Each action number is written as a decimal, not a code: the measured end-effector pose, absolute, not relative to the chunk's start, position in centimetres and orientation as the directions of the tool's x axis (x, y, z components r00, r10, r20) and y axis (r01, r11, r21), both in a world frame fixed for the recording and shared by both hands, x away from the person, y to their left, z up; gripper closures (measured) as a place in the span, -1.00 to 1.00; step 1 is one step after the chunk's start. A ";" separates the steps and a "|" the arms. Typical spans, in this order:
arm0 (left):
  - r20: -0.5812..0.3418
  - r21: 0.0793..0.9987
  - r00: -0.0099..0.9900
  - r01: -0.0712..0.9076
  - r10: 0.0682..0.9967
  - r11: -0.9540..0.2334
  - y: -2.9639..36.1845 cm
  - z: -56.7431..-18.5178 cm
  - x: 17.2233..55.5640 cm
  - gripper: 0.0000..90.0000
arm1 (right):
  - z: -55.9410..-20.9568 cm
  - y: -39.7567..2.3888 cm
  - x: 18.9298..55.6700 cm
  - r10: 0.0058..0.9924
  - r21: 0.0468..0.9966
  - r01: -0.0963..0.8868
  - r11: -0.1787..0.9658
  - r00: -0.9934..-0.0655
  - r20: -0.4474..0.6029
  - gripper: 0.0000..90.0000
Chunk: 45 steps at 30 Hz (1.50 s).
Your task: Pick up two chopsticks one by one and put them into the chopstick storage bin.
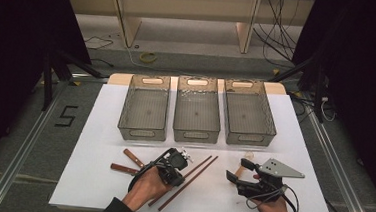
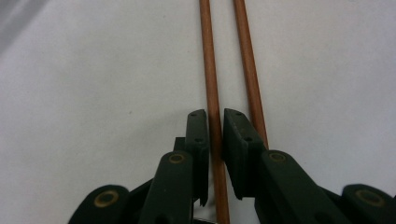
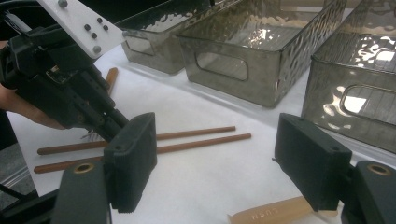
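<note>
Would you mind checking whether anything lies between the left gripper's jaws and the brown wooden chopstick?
Nothing visible does. The left gripper already has its jaws around one brown wooden chopstick; the second chopstick lies beside it, outside them.

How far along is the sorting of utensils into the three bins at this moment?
Nothing looks done: the three bins sit empty. In hand: the left gripper has one chopstick between its nearly closed jaws, the second chopstick lying beside it. The right gripper stands open above a pale wooden utensil. Two brown-handled pieces remain on the table.
</note>
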<state>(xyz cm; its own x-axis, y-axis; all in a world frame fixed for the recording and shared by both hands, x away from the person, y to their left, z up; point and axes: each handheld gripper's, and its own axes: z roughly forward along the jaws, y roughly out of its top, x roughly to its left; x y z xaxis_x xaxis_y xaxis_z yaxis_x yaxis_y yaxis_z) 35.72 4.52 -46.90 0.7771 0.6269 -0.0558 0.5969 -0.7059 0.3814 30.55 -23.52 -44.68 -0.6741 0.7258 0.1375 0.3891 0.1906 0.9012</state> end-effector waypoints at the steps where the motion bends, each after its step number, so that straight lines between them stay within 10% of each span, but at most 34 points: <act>1: -0.056 0.381 0.777 0.597 0.627 -0.706 4.5 -46.9 35.7 0.79 | -44.7 -23.5 30.5 0.727 0.901 0.389 0.192 -0.673 0.136 -0.32; 45: -0.067 0.448 0.807 0.550 0.587 -0.705 4.9 -45.4 35.5 0.88 | -44.6 -23.5 30.6 0.724 0.903 0.389 0.183 -0.675 0.144 -0.30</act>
<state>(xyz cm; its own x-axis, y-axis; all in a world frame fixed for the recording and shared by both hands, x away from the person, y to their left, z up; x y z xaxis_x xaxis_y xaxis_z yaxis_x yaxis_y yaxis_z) 35.52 4.87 -45.37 0.8069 0.5869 -0.0671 0.5499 -0.7047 0.4484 30.63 -23.54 -44.59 -0.6746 0.7240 0.1440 0.3891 0.1831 0.9028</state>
